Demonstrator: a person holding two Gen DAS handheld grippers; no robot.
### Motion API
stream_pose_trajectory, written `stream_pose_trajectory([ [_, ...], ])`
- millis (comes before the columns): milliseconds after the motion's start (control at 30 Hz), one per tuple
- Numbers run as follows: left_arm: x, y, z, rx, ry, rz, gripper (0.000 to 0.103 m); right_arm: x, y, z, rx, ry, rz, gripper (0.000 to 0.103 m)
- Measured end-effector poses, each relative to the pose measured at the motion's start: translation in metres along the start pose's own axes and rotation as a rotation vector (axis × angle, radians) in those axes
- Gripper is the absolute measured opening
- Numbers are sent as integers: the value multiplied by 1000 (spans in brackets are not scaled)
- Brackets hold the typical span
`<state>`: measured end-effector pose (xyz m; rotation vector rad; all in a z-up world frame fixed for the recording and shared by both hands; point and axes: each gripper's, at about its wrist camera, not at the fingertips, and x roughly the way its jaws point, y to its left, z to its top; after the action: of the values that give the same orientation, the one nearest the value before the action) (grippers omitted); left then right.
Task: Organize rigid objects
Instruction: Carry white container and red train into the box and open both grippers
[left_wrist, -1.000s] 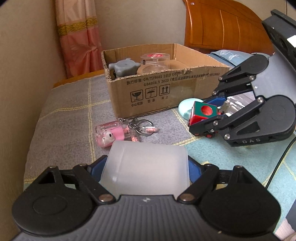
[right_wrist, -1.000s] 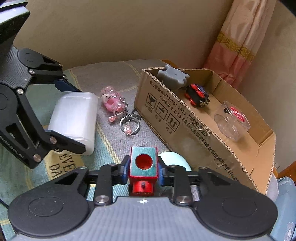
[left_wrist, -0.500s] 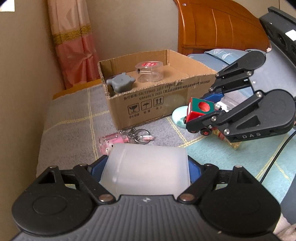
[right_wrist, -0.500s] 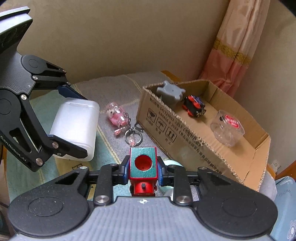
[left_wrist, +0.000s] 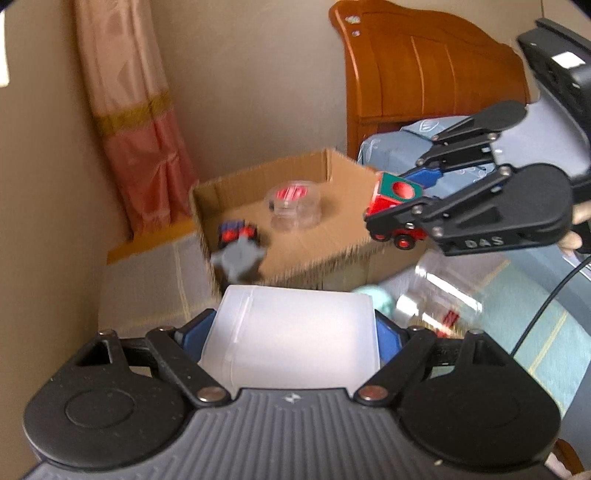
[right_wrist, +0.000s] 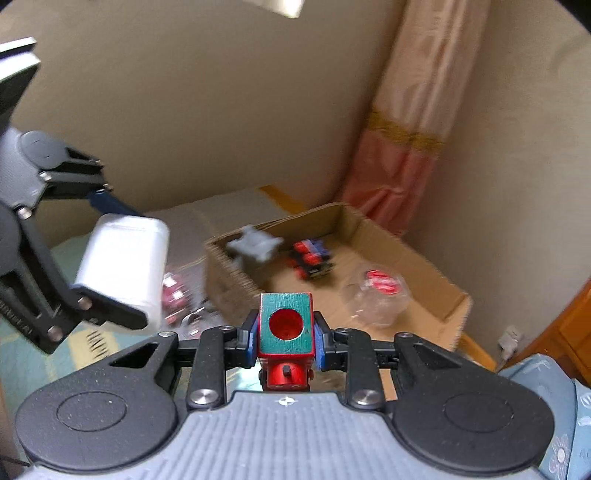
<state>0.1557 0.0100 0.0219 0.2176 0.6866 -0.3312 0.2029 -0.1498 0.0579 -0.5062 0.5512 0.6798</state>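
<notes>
My left gripper (left_wrist: 295, 325) is shut on a white translucent plastic box (left_wrist: 295, 336), held in the air in front of the open cardboard box (left_wrist: 347, 170). The white box also shows in the right wrist view (right_wrist: 122, 266). My right gripper (right_wrist: 286, 334) is shut on a red and green toy block with wheels (right_wrist: 286, 325), held above the cardboard box's near right corner (left_wrist: 395, 199). Inside the cardboard box (right_wrist: 417, 266) lie a grey star-shaped piece (right_wrist: 255, 245), a red and blue toy car (right_wrist: 310, 256) and a clear round container with a red lid (right_wrist: 376, 291).
A pink keychain (right_wrist: 173, 295) lies on the bedspread left of the cardboard box. A clear jar (left_wrist: 439, 299) and a pale green round object (left_wrist: 376, 299) lie on the bed to the right. A wooden headboard (left_wrist: 424, 74) and a pink curtain (left_wrist: 136, 129) stand behind.
Both grippers have risen and moved toward the cardboard box with their objects. The box's inside now shows from above.
</notes>
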Motion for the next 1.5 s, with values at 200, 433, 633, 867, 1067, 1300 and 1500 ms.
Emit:
stream_pose_trajectory([
  [200, 15, -3, 33, 26, -33, 2, 85, 18, -31, 14, 56, 17, -76, 33],
  [433, 38, 0, 62, 13, -41, -1, 85, 22, -45, 3, 116, 51, -172, 73],
  [633, 60, -3, 82, -2, -48, 6, 86, 7, -45, -18, 148, 74, -209, 86],
  [867, 70, 0, 77, -38, -10, 15, 102, -11, -45, -33, 175, 75, -193, 97],
  [1067, 58, 6, 60, -44, 38, 22, 102, -18, -40, -39, 198, 70, -170, 100],
  [1300, 33, 15, 43, -62, 39, 57, 102, -16, -31, -48, 243, 85, -165, 101],
  [1500, 31, 26, 17, -106, 58, 92, 102, -18, -32, -62, 294, 97, -171, 101],
])
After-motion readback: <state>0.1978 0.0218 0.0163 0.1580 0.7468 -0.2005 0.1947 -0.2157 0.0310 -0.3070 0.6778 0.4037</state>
